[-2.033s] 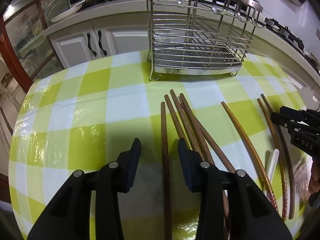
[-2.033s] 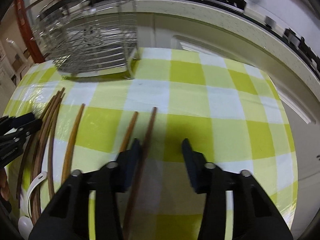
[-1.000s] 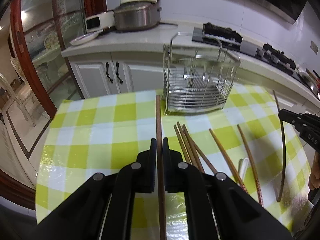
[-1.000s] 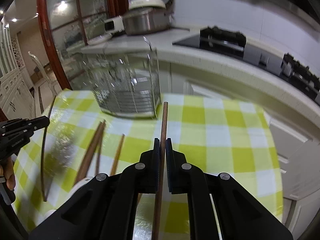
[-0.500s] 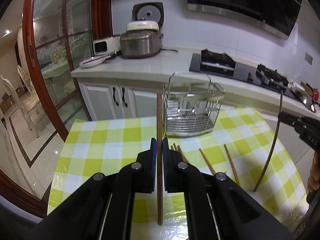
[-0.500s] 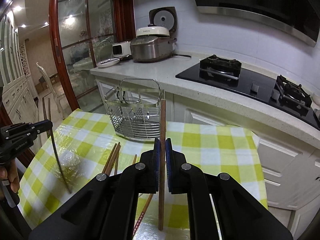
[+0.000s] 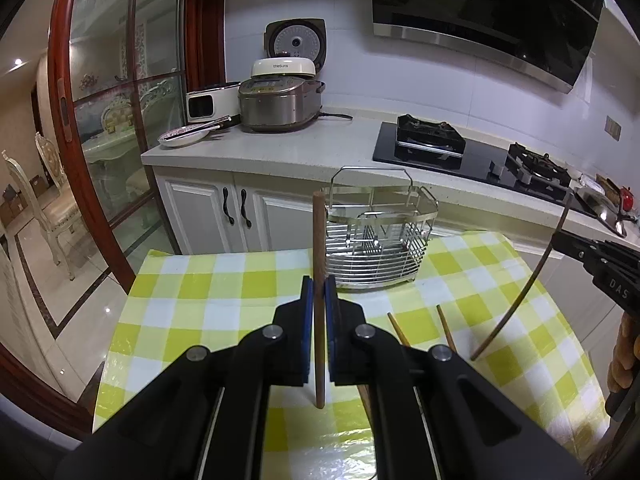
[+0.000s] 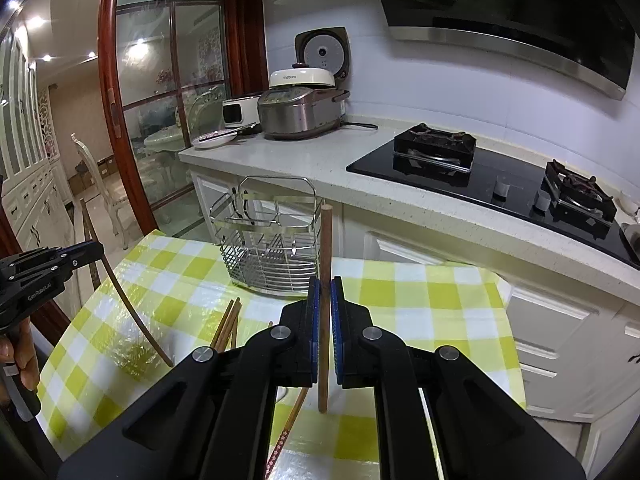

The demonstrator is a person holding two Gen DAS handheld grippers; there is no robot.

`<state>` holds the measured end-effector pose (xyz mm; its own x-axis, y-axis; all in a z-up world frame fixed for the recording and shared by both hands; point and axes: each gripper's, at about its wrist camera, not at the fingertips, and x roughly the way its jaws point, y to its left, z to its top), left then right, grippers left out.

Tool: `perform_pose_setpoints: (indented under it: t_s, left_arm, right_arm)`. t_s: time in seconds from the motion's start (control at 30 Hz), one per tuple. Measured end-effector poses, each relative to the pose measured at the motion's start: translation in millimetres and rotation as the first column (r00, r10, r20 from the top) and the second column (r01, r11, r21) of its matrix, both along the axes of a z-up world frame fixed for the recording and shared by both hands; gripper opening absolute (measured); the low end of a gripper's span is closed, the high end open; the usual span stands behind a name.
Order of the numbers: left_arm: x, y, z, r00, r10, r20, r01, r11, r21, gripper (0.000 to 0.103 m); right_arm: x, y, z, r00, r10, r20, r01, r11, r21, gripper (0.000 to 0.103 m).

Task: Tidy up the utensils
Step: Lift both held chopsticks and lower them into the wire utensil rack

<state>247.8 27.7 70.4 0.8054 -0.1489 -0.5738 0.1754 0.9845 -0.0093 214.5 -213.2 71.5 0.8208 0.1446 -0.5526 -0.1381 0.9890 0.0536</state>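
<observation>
My left gripper is shut on a brown wooden chopstick, held upright high above the table. My right gripper is shut on another brown chopstick, also upright. Each gripper shows in the other's view, the right one and the left one, with its chopstick hanging down. The wire utensil rack stands at the far edge of the table; it also shows in the right wrist view. Several chopsticks lie on the checked cloth.
The table wears a yellow-green checked cloth. Behind it runs a counter with a rice cooker, a plate and a gas hob. White cabinets stand below. A glass door is at left.
Both grippers closed on a chopstick on the table, then lifted them up and back. In the last half second they rose a little more; the rack looks smaller.
</observation>
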Motion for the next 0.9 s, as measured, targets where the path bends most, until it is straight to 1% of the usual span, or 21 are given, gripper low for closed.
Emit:
perform_pose_setpoints:
  t_s: [0.23,0.33,0.6,0.7,0.9]
  left_arm:
    - [2,-4,19,0.999,-0.007,0.031,0.007,1.0,-0.013,0.006]
    - [7,-8,36,0.998,-0.011,0.063,0.012,1.0,-0.013,0.006]
    - [20,-16,75,0.99,-0.011,0.143,0.015,1.0,-0.027,0.006]
    - [25,-18,95,0.982,-0.009,0.188,0.017,0.999,-0.043,0.006]
    - [35,-27,127,0.965,-0.016,0.262,0.029,0.999,-0.045,0.006]
  right_arm:
    - [7,3,14,1.0,-0.003,0.023,0.003,1.0,-0.019,0.008]
    - [13,5,25,0.999,-0.006,0.04,0.007,1.0,-0.03,0.008]
    - [28,15,65,0.994,-0.007,0.113,0.014,0.998,-0.056,0.008]
    - [35,19,83,0.988,-0.02,0.15,0.028,0.998,-0.052,0.008]
    - [56,28,116,0.978,-0.029,0.208,0.04,0.998,-0.048,0.008]
